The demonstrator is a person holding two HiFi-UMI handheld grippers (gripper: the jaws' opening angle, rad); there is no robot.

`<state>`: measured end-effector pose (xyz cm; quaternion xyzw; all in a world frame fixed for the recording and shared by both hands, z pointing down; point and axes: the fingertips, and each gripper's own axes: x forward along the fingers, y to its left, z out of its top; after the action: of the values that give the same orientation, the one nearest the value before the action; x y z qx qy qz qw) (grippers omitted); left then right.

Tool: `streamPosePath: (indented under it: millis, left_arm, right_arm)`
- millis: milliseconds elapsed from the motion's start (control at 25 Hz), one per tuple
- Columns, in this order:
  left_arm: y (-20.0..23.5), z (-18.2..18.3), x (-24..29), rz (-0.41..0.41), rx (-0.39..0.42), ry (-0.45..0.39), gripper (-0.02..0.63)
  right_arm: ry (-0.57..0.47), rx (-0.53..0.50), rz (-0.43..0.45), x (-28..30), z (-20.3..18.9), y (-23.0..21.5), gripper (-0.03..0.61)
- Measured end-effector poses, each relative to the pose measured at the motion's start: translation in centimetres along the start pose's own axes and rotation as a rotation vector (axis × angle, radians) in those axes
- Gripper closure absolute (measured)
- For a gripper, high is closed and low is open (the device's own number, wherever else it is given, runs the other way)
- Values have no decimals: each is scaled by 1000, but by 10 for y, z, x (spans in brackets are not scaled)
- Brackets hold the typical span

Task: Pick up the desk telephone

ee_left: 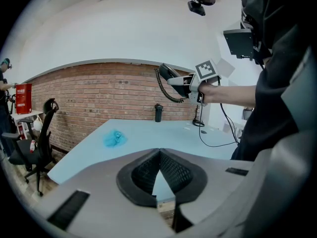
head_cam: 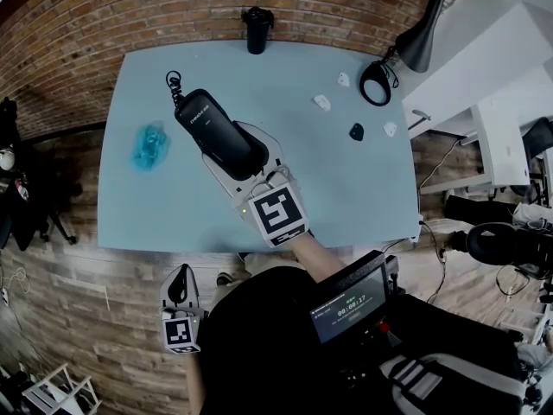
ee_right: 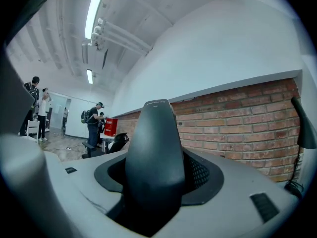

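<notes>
Right tongs [head_cam: 244, 156] clamp the black telephone handset [head_cam: 216, 128], held clear above the pale blue table [head_cam: 346, 188]. Left tongs [head_cam: 180, 288], tips together and empty, hang off its near edge. Brick wall [head_cam: 130, 15] runs along the far edge.

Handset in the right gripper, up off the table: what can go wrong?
1. The right gripper holds the handset near one end; most of its smooth shell sticks out past the jaws, so it may pivot or slip.
2. The coiled cord dangles from the far end and could swing or snag.
3. The left gripper is shut and low, off the table, so likely no backup.
</notes>
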<state>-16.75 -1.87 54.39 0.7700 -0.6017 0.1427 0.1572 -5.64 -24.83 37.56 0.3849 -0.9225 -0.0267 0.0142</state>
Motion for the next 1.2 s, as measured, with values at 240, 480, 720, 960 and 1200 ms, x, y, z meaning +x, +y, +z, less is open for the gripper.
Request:
streamPosePath:
  millis: [240, 480, 720, 960, 1200]
  left_arm:
    - [-1, 0, 2, -6, -1, -2, 588]
    - [-2, -1, 5, -6, 2, 1, 588]
    - [-2, -1, 7, -8, 3, -1, 588]
    - [-3, -2, 9, -12, 3, 0, 589]
    - [-2, -3, 10, -11, 8, 1, 589]
  right_arm:
    - [-38, -33, 13, -4, 24, 3, 305]
    - [-79, -30, 7, -5, 46, -2, 305]
    - [-108, -9, 5, -8, 61, -1, 305]
    - [-133, -34, 14, -11, 76, 2, 305]
    - [-170, -41, 20, -14, 92, 3, 305]
